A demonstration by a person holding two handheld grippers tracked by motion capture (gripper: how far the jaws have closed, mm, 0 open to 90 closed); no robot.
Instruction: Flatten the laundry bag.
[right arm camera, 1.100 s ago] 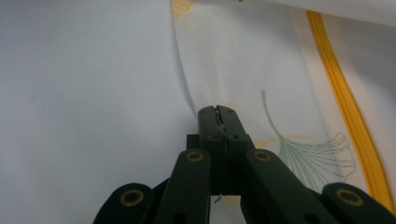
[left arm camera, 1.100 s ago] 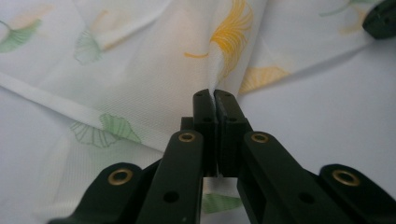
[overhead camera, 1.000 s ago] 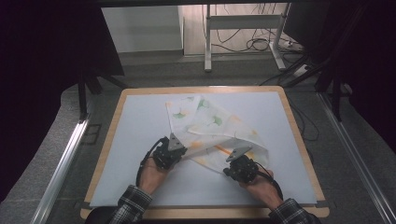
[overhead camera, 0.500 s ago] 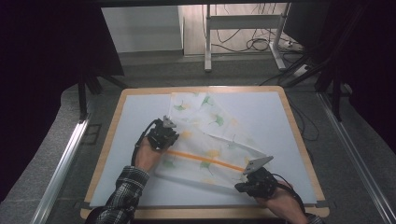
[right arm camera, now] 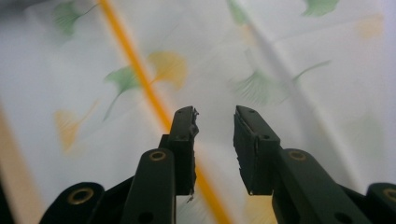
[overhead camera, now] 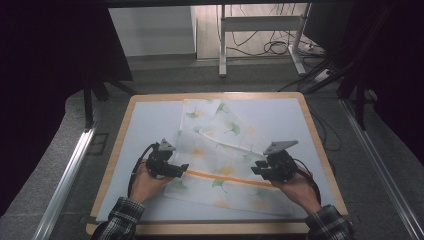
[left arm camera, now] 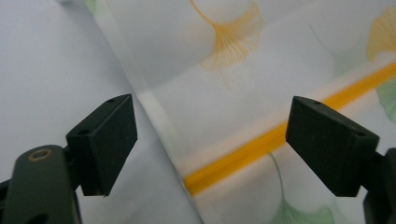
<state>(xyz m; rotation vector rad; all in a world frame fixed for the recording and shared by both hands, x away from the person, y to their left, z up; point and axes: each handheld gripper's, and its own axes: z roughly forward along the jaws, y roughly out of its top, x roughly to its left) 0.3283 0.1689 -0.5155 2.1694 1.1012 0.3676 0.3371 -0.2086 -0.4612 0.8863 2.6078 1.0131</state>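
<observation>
Plainly, the main risk is that the thin cloth [overhead camera: 220, 165] bunches or slides when either tool comes down on it: it looks light and sheer, and a push along the surface [overhead camera: 150, 125] would likely ruck the near part into fresh creases instead of giving the jaws an edge to take. The left gripper [overhead camera: 176, 169] sits at the cloth's 9 o'clock edge with its jaws spread wide, one over the bare surface and one over the fabric, the hem running between them; closing from there could miss the hem or catch only a sliver of it. The right gripper [overhead camera: 260, 169] is over the cloth toward 3 o'clock, its jaws parted by a narrow gap with nothing pinched between them; in the right gripper view they hover just beside the orange stripe [right arm camera: 140, 79], and a closing there might pinch a fold of the middle, not an edge. The cloth itself is white and slightly translucent, printed with green and yellow fan-shaped leaves, and crossed by that orange stripe near its 6 o'clock end. It lies partly spread over the middle of the surface, with folded layers overlapping toward 12 o'clock.
</observation>
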